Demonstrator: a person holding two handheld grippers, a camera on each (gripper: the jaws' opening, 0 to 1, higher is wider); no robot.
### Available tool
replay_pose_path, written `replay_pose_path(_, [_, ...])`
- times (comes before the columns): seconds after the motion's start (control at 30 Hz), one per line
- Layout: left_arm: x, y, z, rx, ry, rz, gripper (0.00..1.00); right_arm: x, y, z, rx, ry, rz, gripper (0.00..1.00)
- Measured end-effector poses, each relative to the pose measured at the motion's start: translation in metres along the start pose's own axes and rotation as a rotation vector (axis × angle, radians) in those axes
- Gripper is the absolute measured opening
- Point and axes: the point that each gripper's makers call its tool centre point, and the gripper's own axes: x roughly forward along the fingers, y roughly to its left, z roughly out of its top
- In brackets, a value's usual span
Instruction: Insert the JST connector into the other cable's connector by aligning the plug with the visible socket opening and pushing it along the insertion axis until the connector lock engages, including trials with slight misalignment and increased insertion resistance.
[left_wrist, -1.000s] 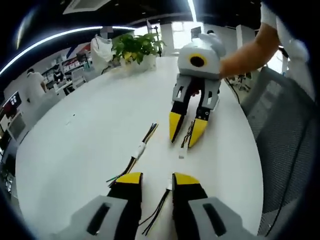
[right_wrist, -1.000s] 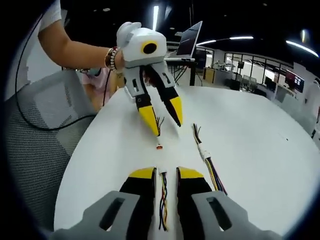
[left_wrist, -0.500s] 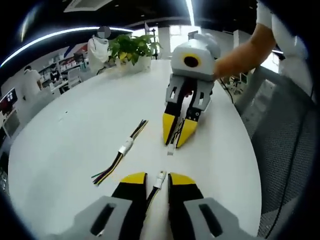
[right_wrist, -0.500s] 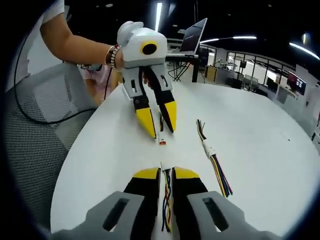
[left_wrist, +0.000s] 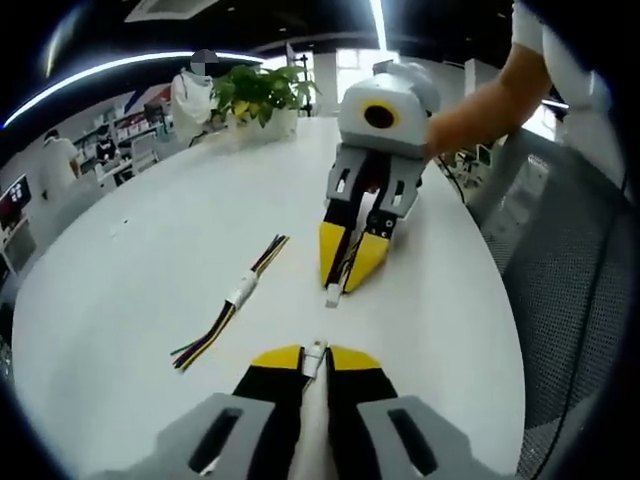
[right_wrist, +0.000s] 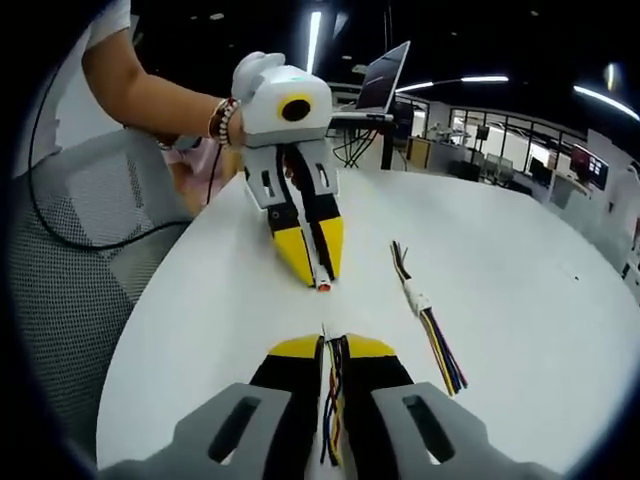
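Observation:
On the white table (left_wrist: 140, 250) my left gripper (left_wrist: 313, 356) is shut on a thin cable whose white connector (left_wrist: 315, 352) pokes out between the yellow tips. Facing it, my right gripper (left_wrist: 348, 262) is shut on a second cable, its white connector (left_wrist: 333, 294) sticking out toward mine with a short gap between the two. In the right gripper view, my right gripper (right_wrist: 332, 346) pinches coloured wires (right_wrist: 332, 405), and the left gripper (right_wrist: 312, 255) opposite holds its small connector (right_wrist: 322, 285) at the tips.
A spare joined cable (left_wrist: 238, 292) (right_wrist: 420, 300) lies on the table beside the grippers. A potted plant (left_wrist: 262, 95) stands at the far edge, a laptop (right_wrist: 385, 75) at the other end. A mesh chair (right_wrist: 80, 270) sits by the table's edge. People stand in the background.
Both pairs of jaws have gone from open to shut, each taking hold of its cable. The two grippers have drawn closer, connector tips now facing each other.

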Motion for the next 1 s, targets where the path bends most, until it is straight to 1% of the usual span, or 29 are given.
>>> replay_pose_path(0.1, [0.002,0.001,0.001,-0.017,-0.015,0.001,0.01,0.000,0.000,0.000,0.008,-0.002,-0.004,0.05])
replay_pose_path(0.2, [0.004,0.002,0.002,-0.015,-0.018,0.004,0.01,0.000,-0.001,0.000,0.035,-0.003,-0.008,0.04])
replay_pose_path(0.3, [0.004,0.003,0.003,0.004,-0.012,0.011,0.00,0.000,-0.002,0.000,0.055,0.001,-0.012,0.04])
replay_pose_path(0.37, [0.004,0.003,0.003,0.013,-0.010,0.011,0.00,-0.001,-0.003,0.000,0.053,0.010,-0.020,0.04])
replay_pose_path(0.53, [0.004,0.002,0.011,0.049,-0.012,0.010,0.00,-0.005,-0.003,0.008,0.072,-0.008,-0.022,0.04])
replay_pose_path(0.77, [0.007,-0.006,0.020,0.112,-0.006,-0.006,0.00,-0.005,0.000,0.016,0.044,-0.012,-0.020,0.03])
replay_pose_path(1.0, [0.009,-0.009,0.024,0.136,-0.004,-0.017,0.00,-0.004,0.002,0.017,0.013,-0.001,-0.012,0.03])
